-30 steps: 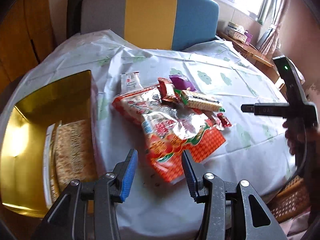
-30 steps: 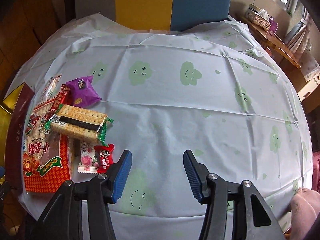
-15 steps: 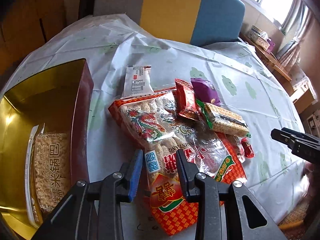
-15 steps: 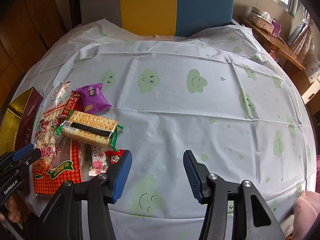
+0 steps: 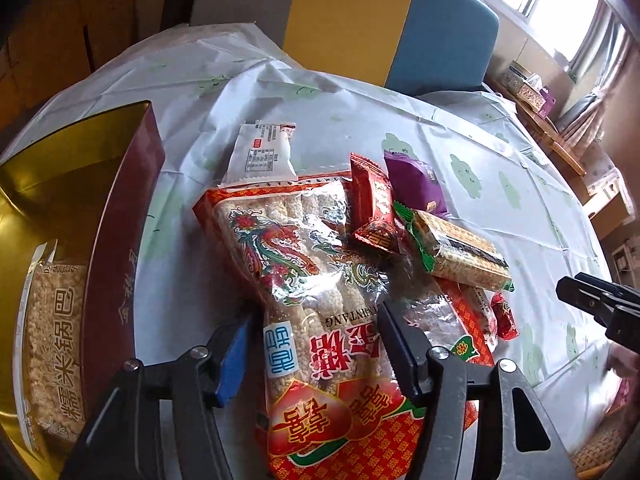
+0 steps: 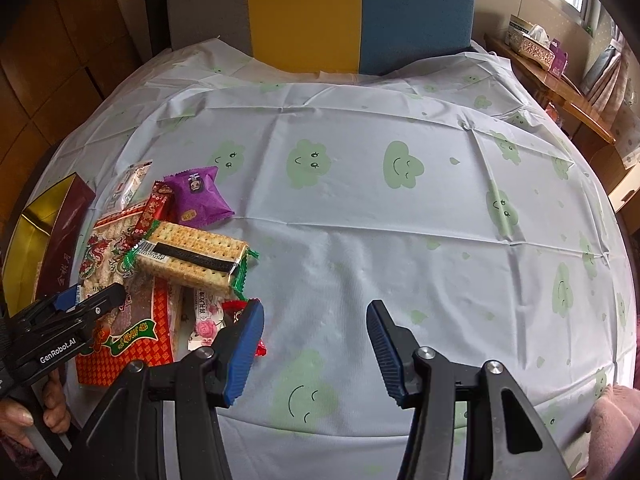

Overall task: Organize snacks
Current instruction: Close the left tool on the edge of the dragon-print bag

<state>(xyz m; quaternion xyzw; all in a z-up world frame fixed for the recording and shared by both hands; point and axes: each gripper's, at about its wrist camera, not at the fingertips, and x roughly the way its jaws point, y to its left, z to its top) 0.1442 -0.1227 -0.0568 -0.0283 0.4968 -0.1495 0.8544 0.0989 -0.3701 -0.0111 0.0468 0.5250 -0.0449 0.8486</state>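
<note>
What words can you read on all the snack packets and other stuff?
"GenRobot.AI" on the left claw's body.
"糯米锅巴" on the rice cracker pack in the gold box.
"HINTANG", upside down and cut off at its start, on the big red snack bag; its large Chinese characters are upside down too.
"金秋月" on the box's maroon side.
White packet, cracker pack: print too small.

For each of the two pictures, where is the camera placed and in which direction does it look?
Left wrist view: sits on the left tool, looking along its fingers at the large red snack bag between them; the gold box is at left, the right tool's tip at the right edge.
Right wrist view: sits on the right tool, open over the bare tablecloth, facing the chair; the left tool and the person's hand show lower left.
Both views share the snack bag, cracker pack, purple packet and gold box.
</note>
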